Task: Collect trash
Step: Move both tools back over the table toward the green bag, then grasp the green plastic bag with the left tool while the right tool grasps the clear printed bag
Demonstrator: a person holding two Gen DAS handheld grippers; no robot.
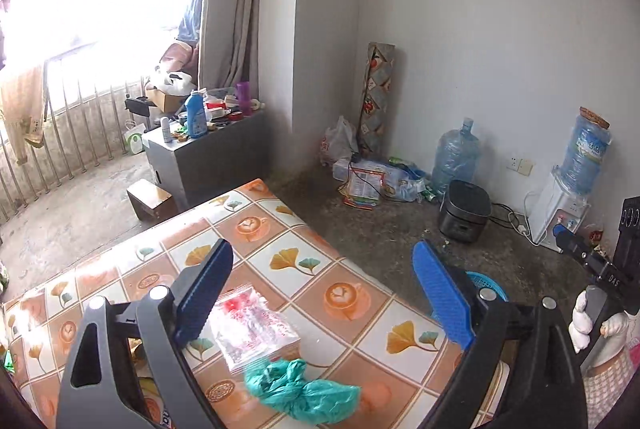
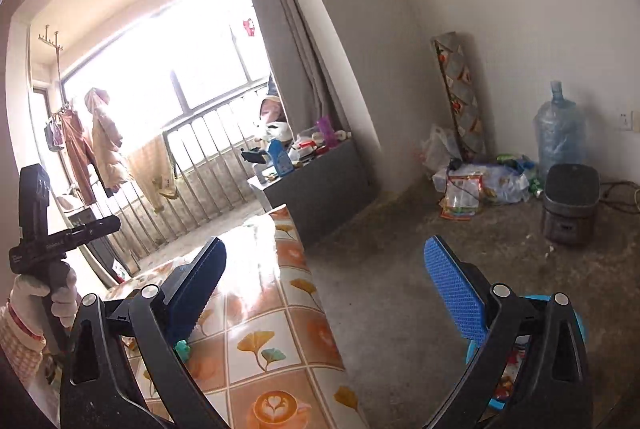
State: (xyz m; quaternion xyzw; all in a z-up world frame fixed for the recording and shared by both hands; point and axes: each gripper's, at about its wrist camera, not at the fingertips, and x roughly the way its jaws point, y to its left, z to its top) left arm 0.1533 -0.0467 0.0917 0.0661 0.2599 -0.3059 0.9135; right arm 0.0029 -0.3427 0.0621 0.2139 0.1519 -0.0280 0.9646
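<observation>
So I'm holding both claws up over the surface with the orange-and-cream tiled oilcloth printed with ginkgo leaves and latte cups [image 1: 280, 229], and neither one is carrying anything. My left claw [image 1: 324, 293] is spread wide with nothing between its blue pads, and my right claw [image 2: 324, 293] is spread just as wide, also empty. The trash I'm looking at is lying on the surface right under the left claw: a clear crinkly plastic packet with red print [image 1: 252, 325], and touching its near edge, a crumpled teal plastic bag [image 1: 304, 393]. The round light-blue plastic basket [image 1: 486, 283] is sitting on the floor just past the surface's edge, near the right claw, and from the right wrist view it looks like there's already colourful stuff in it, though I can't tell what. My guess is I'm between pickups. The next move calls for dipping the left claw down over the teal bag or the packet, pinching it, then swinging it across to the basket. The thin film could slip.
</observation>
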